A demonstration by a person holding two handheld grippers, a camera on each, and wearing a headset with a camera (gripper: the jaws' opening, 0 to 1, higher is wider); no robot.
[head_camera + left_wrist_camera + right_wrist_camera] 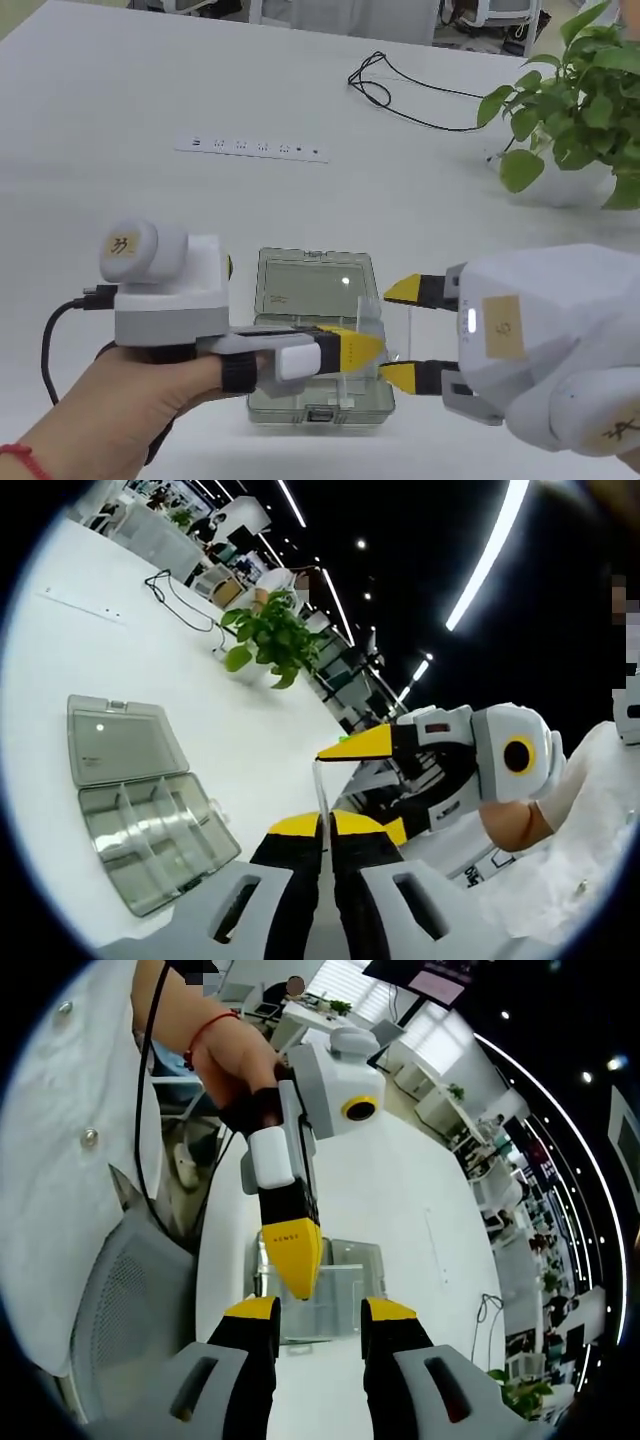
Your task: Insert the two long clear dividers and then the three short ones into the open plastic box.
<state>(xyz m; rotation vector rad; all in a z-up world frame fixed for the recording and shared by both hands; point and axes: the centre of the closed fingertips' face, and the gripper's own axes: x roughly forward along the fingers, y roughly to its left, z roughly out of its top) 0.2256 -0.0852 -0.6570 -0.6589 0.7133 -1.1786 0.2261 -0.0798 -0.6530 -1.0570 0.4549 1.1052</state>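
The open plastic box [368, 398] lies on the white table, its lid [315, 283] folded back flat; in the left gripper view the box [150, 842] has clear dividers standing in it. My left gripper [352, 348] hovers over the box, shut on a clear divider [374, 318], whose thin edge [320, 795] rises from between the jaws [325, 825]. My right gripper [403, 332] faces it from the right, open, its yellow fingertips [405, 290] either side of the divider's free end without touching. In the right gripper view, the right gripper [320, 1310] stands open below the left gripper's tip [292, 1255].
A white power strip [250, 148] lies further back on the table, a black cable [400, 90] loops behind it, and a potted plant [575, 100] stands at the far right. A grey mesh chair [120, 1290] is beside the table edge.
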